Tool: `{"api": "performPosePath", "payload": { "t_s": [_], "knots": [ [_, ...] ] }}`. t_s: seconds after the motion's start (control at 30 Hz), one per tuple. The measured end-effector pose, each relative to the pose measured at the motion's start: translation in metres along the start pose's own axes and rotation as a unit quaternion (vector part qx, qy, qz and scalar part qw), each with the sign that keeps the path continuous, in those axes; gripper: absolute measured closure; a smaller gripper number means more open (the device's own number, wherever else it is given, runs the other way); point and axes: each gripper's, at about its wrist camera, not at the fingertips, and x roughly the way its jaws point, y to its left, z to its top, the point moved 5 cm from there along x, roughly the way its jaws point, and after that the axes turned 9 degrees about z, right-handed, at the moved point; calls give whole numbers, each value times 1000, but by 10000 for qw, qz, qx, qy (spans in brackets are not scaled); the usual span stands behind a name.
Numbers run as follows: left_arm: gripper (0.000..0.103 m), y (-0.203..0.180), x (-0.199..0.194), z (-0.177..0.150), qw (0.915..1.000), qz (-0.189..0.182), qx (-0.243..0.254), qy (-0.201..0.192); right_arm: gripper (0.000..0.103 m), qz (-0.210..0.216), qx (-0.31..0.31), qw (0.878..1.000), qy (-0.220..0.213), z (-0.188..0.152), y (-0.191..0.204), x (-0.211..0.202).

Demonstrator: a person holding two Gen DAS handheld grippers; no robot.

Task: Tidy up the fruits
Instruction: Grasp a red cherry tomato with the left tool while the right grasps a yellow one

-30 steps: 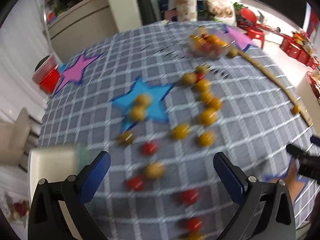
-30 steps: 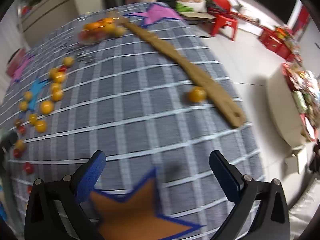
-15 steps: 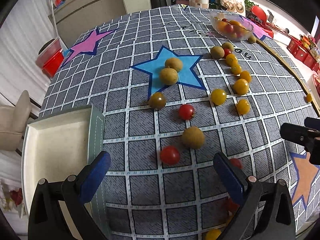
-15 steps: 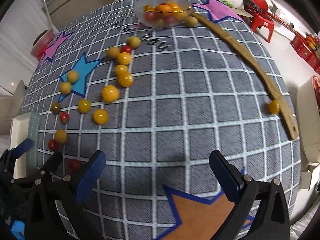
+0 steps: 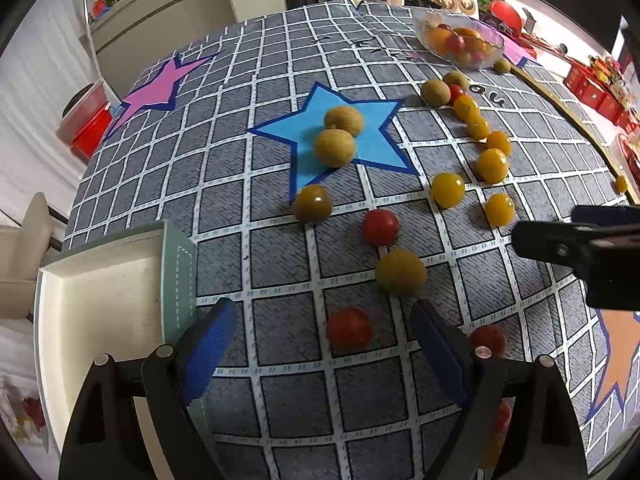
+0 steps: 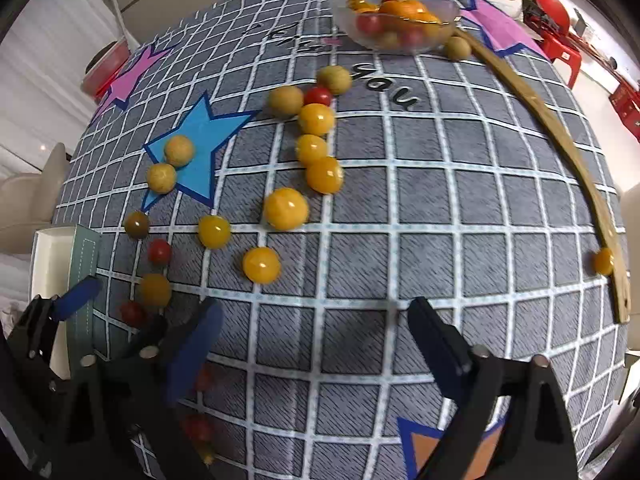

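Several small fruits lie loose on a grey checked tablecloth: red tomatoes, yellow tomatoes and brown longan-like fruits. My left gripper [image 5: 324,334] is open, low over the cloth, with a red tomato [image 5: 348,328] between its fingers and a yellow-brown fruit [image 5: 400,272] just beyond. A white tray [image 5: 100,304] sits at its left. My right gripper [image 6: 312,332] is open and empty over bare cloth; yellow tomatoes [image 6: 262,265] lie ahead of it. The left gripper [image 6: 132,312] shows at its left. A glass bowl [image 6: 396,14] of fruit stands at the far side.
A long wooden stick [image 6: 560,128] runs along the table's right edge with one yellow fruit [image 6: 603,261] against it. Two brown fruits [image 5: 335,147] rest on a blue star. Pink and orange stars mark the cloth. Chairs and red stools surround the table.
Both grippers moved forward and lower over the table. The left one closed in on the red tomato; the right swung left toward the scattered fruits. Both stayed open.
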Motion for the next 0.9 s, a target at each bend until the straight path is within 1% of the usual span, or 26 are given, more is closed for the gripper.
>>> {"api": "performPosePath", "payload": {
  "t_s": [0.03,0.07,0.13,0.17,0.2,0.23,0.27,0.3,0.33,0.37,0.4,0.43,0.5,0.57,0.63,0.73,0.9],
  "knots": [
    [18,-2,0,0,10000,-3,26,2,19,15,-9,10000,24,0,2,2],
    [21,-4,0,0,10000,-28,37,-18,21,26,-23,10000,59,1,4,6],
    [21,-5,-1,0,10000,-28,44,-1,24,-58,-144,9999,31,3,9,10],
    [27,-6,-1,0,10000,-55,31,9,25,-93,-210,9997,24,4,12,11],
    [32,-6,-2,0,9999,-127,2,19,29,-115,-273,9996,16,4,15,13],
    [41,-7,-2,0,9998,-209,-29,47,34,-134,-329,9994,16,4,17,14],
    [48,-8,-3,0,9997,-249,-38,70,37,-147,-379,9992,22,6,20,15],
    [52,-9,-4,1,9995,-288,-50,83,44,-163,-433,9989,29,7,23,16],
    [65,-10,-4,1,9994,-331,-67,92,56,-218,-492,9985,34,8,25,17],
    [75,-12,-5,1,9991,-395,-85,109,64,-269,-550,9981,42,9,27,18],
    [81,-13,-5,2,9987,-479,-99,143,77,-266,-592,9979,44,11,29,19],
    [83,-14,-6,1,9982,-559,-122,182,83,-199,-578,9981,80,11,29,20],
    [83,-12,-8,-1,9967,-738,-244,254,82,-57,-452,9989,105,11,28,20],
    [83,-6,-13,-2,9942,-939,-437,281,82,329,-201,9992,131,8,25,17],
    [83,3,-21,-2,9919,-1067,-645,256,82,439,-141,9989,118,5,24,12],
    [83,13,-30,-3,9901,-1114,-827,205,82,592,-139,9981,114,-2,25,3],
    [83,33,-40,-8,9908,-963,-936,161,82,783,-192,9967,130,-7,39,-13]
  ]
}}
